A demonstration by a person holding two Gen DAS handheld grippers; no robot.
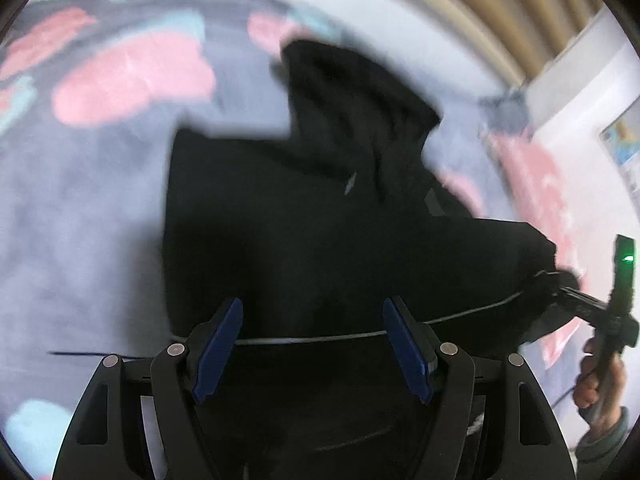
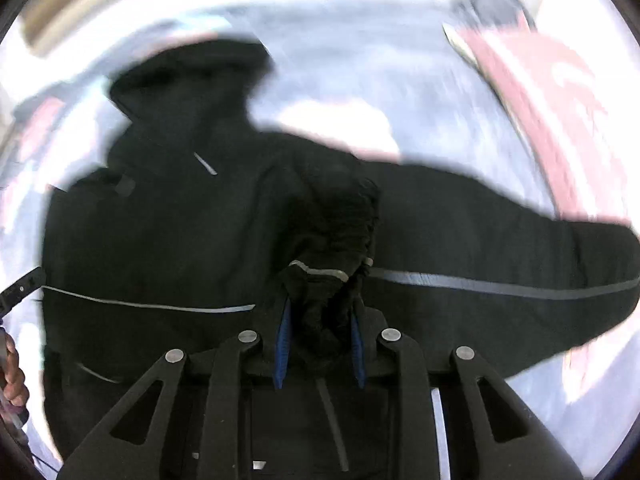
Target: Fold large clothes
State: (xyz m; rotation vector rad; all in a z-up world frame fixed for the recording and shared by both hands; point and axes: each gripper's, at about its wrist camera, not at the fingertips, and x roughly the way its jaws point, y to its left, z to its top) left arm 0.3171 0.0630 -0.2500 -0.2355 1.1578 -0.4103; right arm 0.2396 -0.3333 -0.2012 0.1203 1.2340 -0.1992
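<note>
**Right tongs bite the sleeve, left tongs gape over the jacket**

Your black jacket [image 1: 288, 216] lies spread on a bed cover [image 1: 80, 184] of grey-lilac with pink and pale blue patches. Its hood [image 2: 188, 80] points away from you, and a thin pale stripe [image 2: 148, 304] runs across the body. Both views are smeared with blur, so fine detail is lost.

Your left tongs [image 1: 312, 344] stand wide apart, the blue pads [image 1: 218, 348] well clear of each other and nothing between them. They hover low over the near part of the jacket, close to the stripe; whether they touch the cloth, you cannot tell from here.

Your right tongs [image 2: 320, 332] are drawn narrow and clamped on a bunched wad of black sleeve cloth [image 2: 332, 240], which rises in a crumpled heap between the pads. The sleeve [image 2: 500, 248] stretches out to the right across the cover, its own pale stripe running along it.

From the left wrist view, the right tongs [image 1: 550, 280] show at the far right edge, pinching the jacket's corner, with your right hand [image 1: 600, 380] gripping the handle below a green light [image 1: 628, 258].
</note>
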